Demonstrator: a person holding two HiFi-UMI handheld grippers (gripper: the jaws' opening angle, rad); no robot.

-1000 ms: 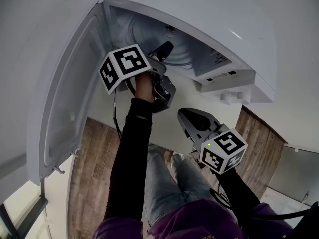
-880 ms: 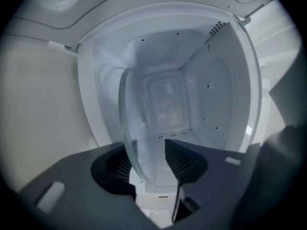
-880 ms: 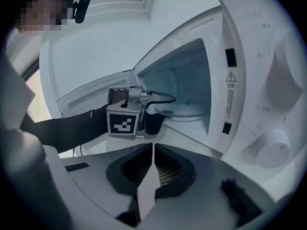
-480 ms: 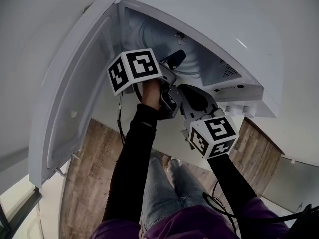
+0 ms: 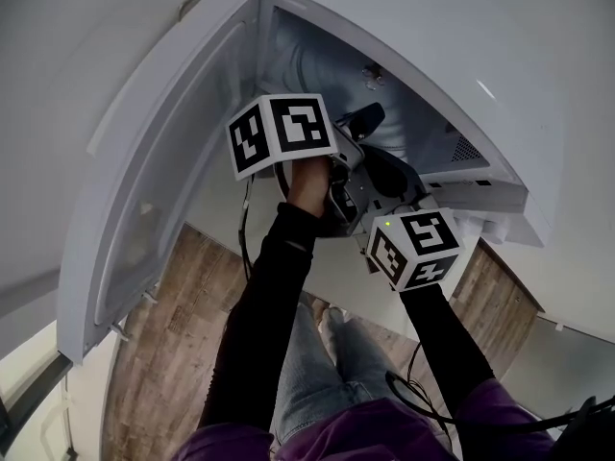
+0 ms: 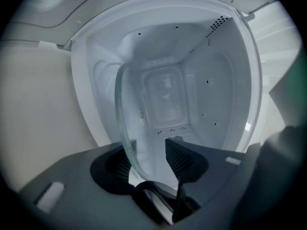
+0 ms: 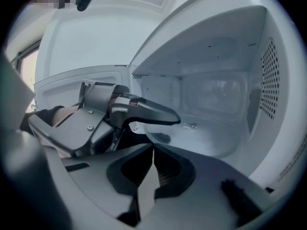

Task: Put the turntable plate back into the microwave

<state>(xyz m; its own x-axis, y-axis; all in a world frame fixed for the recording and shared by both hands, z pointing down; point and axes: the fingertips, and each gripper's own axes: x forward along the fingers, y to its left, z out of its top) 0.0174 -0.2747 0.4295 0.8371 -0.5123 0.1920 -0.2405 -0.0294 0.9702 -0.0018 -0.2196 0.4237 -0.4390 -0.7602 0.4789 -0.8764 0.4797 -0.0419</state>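
The clear glass turntable plate (image 6: 125, 114) is inside the white microwave (image 6: 216, 95), seen edge-on in the left gripper view. Its rim stands between the jaws of my left gripper (image 6: 146, 152), near the left pad and with a gap to the right pad. These jaws have just been opening. In the right gripper view the plate (image 7: 211, 140) lies low in the cavity with the left gripper (image 7: 170, 128) straddling its near rim. My right gripper (image 7: 152, 152) is shut and holds nothing, just outside the opening beside the left one. In the head view both marker cubes hang at the microwave (image 5: 480, 94) mouth.
The microwave door (image 5: 154, 190) stands swung open on the left. A vent grille (image 7: 271, 71) lines the cavity's right wall. Below are a wooden floor (image 5: 163, 353) and the person's legs (image 5: 317, 353).
My right gripper has moved up from below the microwave to its opening, close beside the left gripper. The left gripper has stayed at the cavity.
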